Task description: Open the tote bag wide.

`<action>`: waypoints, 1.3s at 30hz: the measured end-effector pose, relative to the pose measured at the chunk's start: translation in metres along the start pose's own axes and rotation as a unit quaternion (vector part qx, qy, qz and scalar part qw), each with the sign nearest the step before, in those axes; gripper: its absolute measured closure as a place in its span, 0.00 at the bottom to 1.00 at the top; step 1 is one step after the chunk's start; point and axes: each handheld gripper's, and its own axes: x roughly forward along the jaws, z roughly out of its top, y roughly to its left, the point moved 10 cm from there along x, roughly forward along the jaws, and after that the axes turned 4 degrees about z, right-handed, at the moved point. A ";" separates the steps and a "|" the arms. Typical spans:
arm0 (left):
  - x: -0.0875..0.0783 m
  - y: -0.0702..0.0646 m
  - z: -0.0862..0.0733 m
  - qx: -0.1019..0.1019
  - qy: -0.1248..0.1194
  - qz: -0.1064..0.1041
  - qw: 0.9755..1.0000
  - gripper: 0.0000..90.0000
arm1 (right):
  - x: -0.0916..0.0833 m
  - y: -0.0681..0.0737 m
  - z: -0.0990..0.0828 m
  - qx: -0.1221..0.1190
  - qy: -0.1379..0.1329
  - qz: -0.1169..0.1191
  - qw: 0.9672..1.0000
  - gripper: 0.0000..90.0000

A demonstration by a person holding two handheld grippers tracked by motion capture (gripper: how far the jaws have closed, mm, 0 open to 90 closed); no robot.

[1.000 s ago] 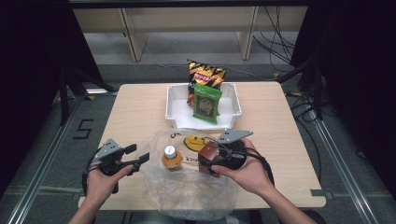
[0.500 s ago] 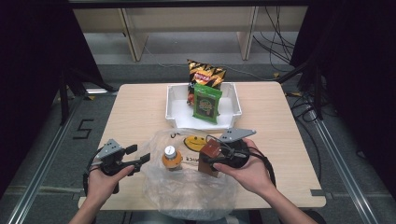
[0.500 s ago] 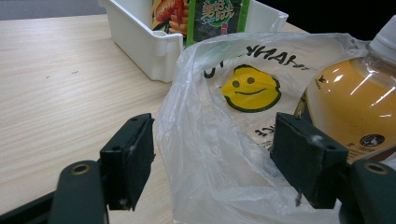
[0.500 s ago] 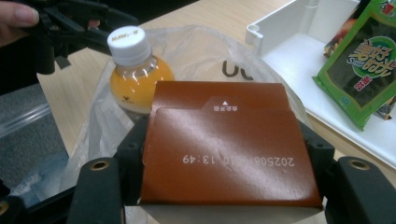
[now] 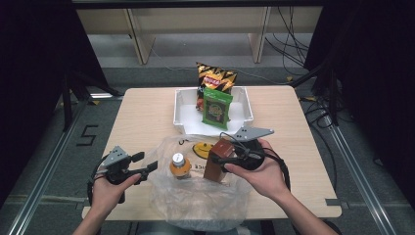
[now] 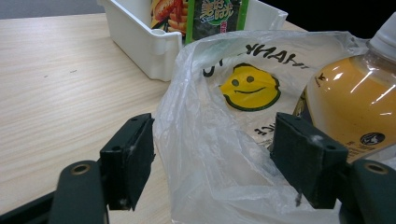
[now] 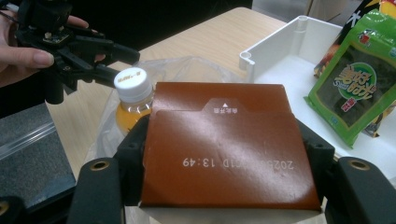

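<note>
Clamping a brown box (image 7: 226, 144) between both fingers (image 7: 133, 154) of the right gripper (image 5: 230, 160), jaws just closed a little onto its sides since the earlier frame; box upright over the clear plastic bag (image 5: 195, 196), just beside the orange bottle (image 5: 180, 165). Standing apart, fingers (image 6: 128, 158) of the left gripper (image 5: 144, 166), bag edge loose between them, unmoved. Beyond, white tray (image 5: 183, 110) on the surface (image 5: 142, 112).

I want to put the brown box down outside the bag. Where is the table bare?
Bare wood lies left of the white bin and right of it, out to the table edges. The near middle is crowded: the plastic bag, the bottle, and the brown box in the right claw.
</note>
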 end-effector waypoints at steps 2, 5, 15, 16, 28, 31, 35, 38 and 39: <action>0.000 0.000 0.000 0.000 0.000 0.000 1.000 0.33 | -0.001 -0.001 0.001 0.001 0.001 -0.004 1.000 0.42; 0.000 0.000 0.000 0.000 0.000 0.000 1.000 0.33 | -0.001 -0.003 0.004 -0.005 -0.001 -0.004 1.000 0.42; 0.000 0.000 0.001 0.000 -0.002 0.001 1.000 0.33 | -0.007 -0.004 0.013 0.005 -0.010 -0.006 1.000 0.42; 0.000 0.000 0.001 -0.001 -0.002 0.001 1.000 0.33 | -0.007 -0.006 0.015 -0.004 -0.015 -0.007 1.000 0.42; 0.001 -0.001 -0.002 -0.002 0.001 -0.001 1.000 0.33 | -0.015 -0.011 0.032 0.005 -0.030 -0.013 0.999 0.42; 0.001 0.000 0.000 0.000 0.000 -0.002 1.000 0.33 | -0.016 -0.012 0.038 0.007 -0.040 -0.013 0.999 0.42; 0.000 0.000 -0.001 0.000 0.000 -0.001 1.000 0.33 | -0.018 -0.015 0.040 0.013 -0.037 -0.019 0.999 0.42; 0.000 0.000 0.000 -0.004 -0.001 0.000 1.000 0.33 | -0.019 -0.017 0.043 0.004 -0.044 -0.018 0.999 0.42; 0.001 0.000 0.000 -0.001 -0.002 -0.003 1.000 0.33 | -0.019 -0.018 0.044 0.001 -0.046 -0.019 0.999 0.42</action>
